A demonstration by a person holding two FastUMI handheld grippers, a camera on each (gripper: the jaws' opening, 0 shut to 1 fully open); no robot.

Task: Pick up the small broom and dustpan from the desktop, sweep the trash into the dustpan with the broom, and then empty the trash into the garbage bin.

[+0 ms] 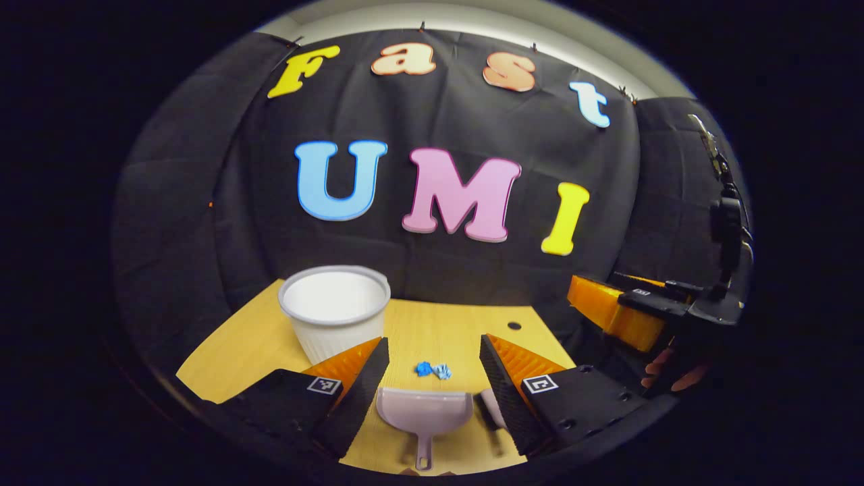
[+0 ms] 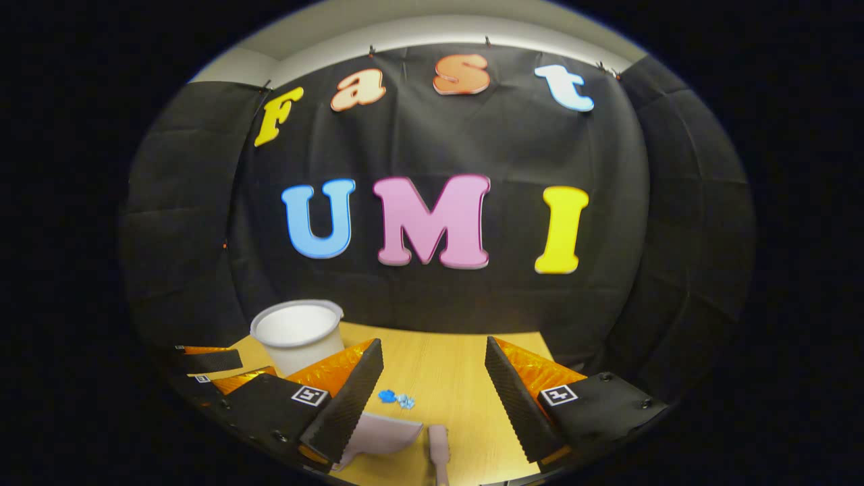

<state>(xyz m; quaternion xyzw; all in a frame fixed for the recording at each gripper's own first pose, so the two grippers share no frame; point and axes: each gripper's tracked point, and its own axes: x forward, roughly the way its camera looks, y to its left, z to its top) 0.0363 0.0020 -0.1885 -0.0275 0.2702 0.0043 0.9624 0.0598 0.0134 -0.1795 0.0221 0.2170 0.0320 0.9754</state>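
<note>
My left hand-held gripper (image 1: 432,374) hangs above the near edge of the tabletop (image 1: 459,331) with its two ribbed, wedge-shaped fingers spread wide and nothing between them. Straight below that gap lies the dustpan (image 1: 424,410), a smooth pale-pink plastic scoop with a thin handle pointing back at me, flat on the light wood-grain surface. Just beyond its mouth sits the trash (image 1: 433,370), a small crumpled blue scrap, near the pan but apart from it. The broom (image 1: 491,409) lies just right of the dustpan, partly hidden behind my right-side finger. My right hand-held gripper (image 2: 432,391) is also spread open and empty, with the broom's rounded pink end (image 2: 439,445) below its gap and the dustpan (image 2: 381,435) half covered by its left finger. Farther back on the left stands the garbage bin (image 1: 335,310), a white, round, tapering tub with a grey rim and fluted sides, upright and open.
</note>
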